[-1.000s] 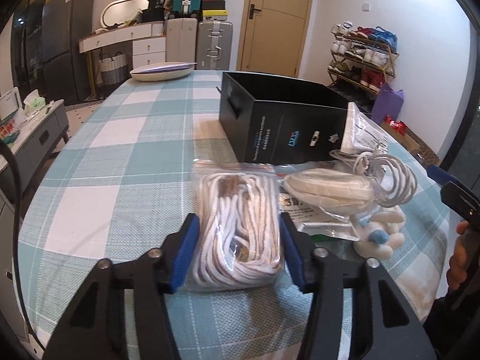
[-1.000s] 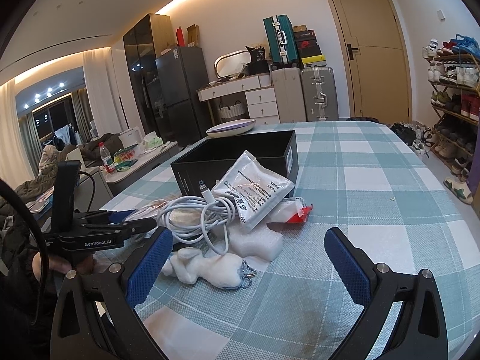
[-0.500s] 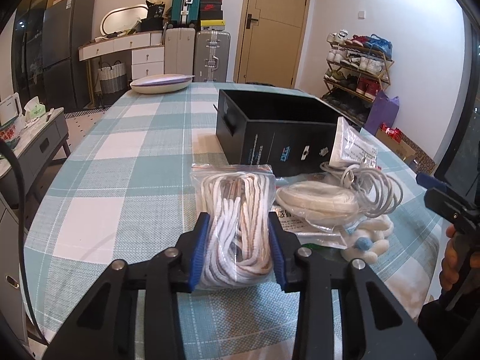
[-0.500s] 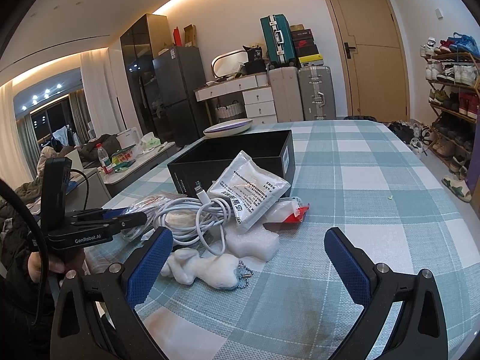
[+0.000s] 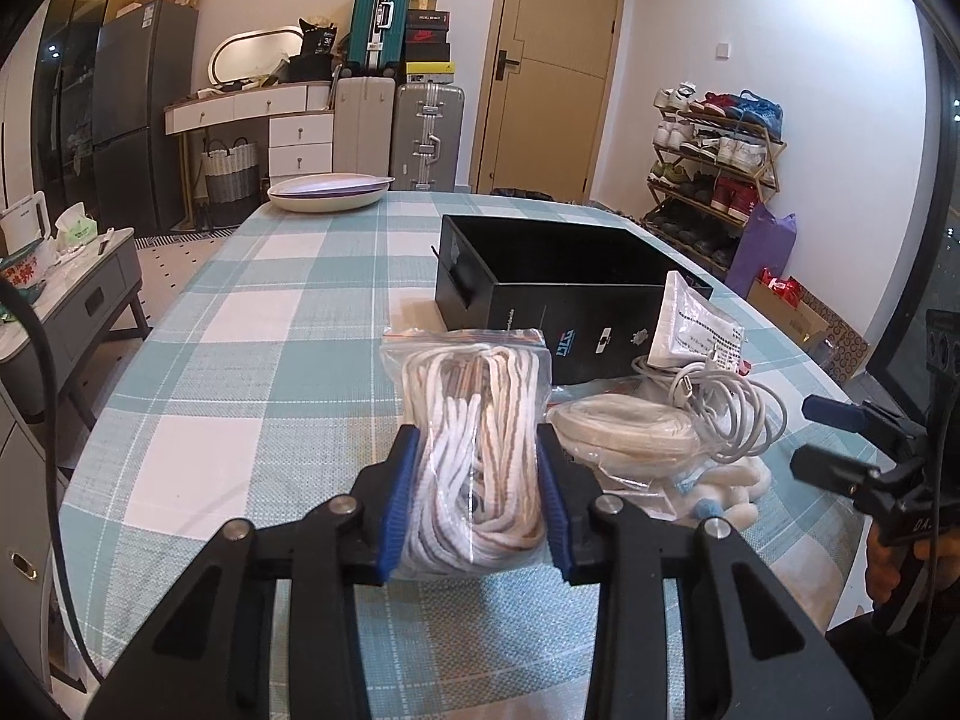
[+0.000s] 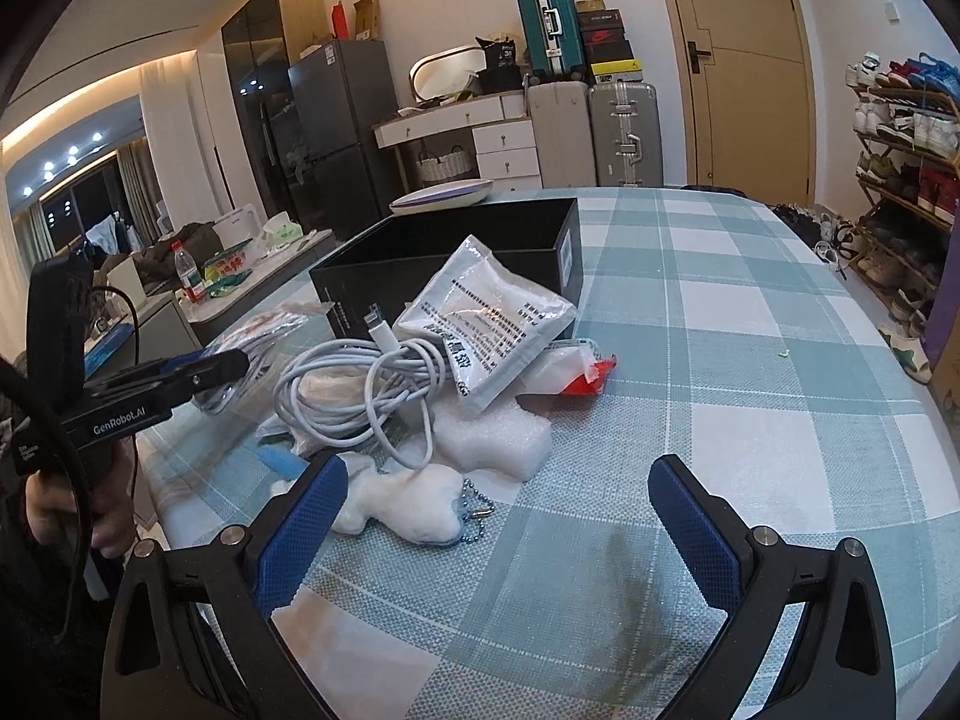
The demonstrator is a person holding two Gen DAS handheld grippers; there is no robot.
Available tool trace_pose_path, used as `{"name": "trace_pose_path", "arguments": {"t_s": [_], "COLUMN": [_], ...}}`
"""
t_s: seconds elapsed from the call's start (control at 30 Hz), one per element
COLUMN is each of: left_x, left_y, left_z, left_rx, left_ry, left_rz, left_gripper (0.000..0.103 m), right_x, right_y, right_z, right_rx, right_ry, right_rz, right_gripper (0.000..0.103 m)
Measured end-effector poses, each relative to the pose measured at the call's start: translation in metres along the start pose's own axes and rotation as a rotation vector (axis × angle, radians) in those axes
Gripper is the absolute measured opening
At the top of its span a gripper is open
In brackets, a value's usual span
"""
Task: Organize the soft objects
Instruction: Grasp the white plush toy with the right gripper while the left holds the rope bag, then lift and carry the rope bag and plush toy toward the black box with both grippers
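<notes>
Teal-white checked tablecloth (image 5: 252,360); black box (image 5: 540,276); white-brown rope bundle (image 5: 474,450).

Teal-white checked tablecloth (image 5: 252,324) covers table. Shallow white-purple oval dish (image 5: 329,192) at far edge, 11 o'clock. Behind: silver hard-shell suitcase (image 5: 429,138), teal suitcase (image 5: 379,18) stacked above, tan wooden door (image 5: 549,66) at 12. Wooden shoe rack (image 5: 714,162) at 2 o'clock, dark grey fridge (image 5: 144,114) at 10.

The right claw (image 6: 498,525) stands wide open above the teal-and-white checked bench (image 6: 750,324), with nothing between its blue pads. Just ahead lie a white plush toy on a bead chain (image 6: 414,507), a white foam block (image 6: 498,438) and a coiled white charging cable (image 6: 360,384). A white printed pouch (image 6: 486,324) leans against an open black cardboard box (image 6: 456,240).
</notes>
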State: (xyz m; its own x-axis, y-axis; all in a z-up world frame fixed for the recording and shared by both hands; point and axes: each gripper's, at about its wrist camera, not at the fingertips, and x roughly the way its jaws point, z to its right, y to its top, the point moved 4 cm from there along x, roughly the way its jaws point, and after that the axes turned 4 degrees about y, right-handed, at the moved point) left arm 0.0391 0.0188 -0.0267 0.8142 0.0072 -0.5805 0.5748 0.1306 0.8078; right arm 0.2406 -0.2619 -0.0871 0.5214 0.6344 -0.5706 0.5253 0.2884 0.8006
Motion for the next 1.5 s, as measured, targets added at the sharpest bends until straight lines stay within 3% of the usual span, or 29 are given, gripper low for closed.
{"name": "trace_pose_path", "arguments": {"t_s": [0.4, 0.73, 0.9, 1.0, 1.5], "left_x": [-0.005, -0.007, -0.007, -0.007, -0.015], "left_y": [0.003, 0.006, 0.006, 0.006, 0.013], "left_z": [0.0, -0.002, -0.003, -0.003, 0.003], "left_rx": [-0.003, -0.012, -0.012, -0.012, -0.001], "left_ry": [-0.002, 0.002, 0.001, 0.001, -0.01], "left_rz": [0.013, 0.02, 0.02, 0.02, 0.049], "left_gripper": [0.036, 0.036, 0.036, 0.036, 0.036], "right_x": [0.024, 0.044, 0.049, 0.047, 0.01], "right_y": [-0.011, -0.013, -0.011, -0.011, -0.02], "right_z": [-0.037, -0.059, -0.059, -0.059, -0.058], "right_rx": [-0.037, -0.055, -0.048, -0.063, -0.076], "right_ry": [0.072, 0.033, 0.007, -0.016, 0.053], "right_rz": [-0.1, -0.15, -0.149, -0.146, -0.101], "right_gripper": [0.103, 0.103, 0.103, 0.092, 0.088]}}
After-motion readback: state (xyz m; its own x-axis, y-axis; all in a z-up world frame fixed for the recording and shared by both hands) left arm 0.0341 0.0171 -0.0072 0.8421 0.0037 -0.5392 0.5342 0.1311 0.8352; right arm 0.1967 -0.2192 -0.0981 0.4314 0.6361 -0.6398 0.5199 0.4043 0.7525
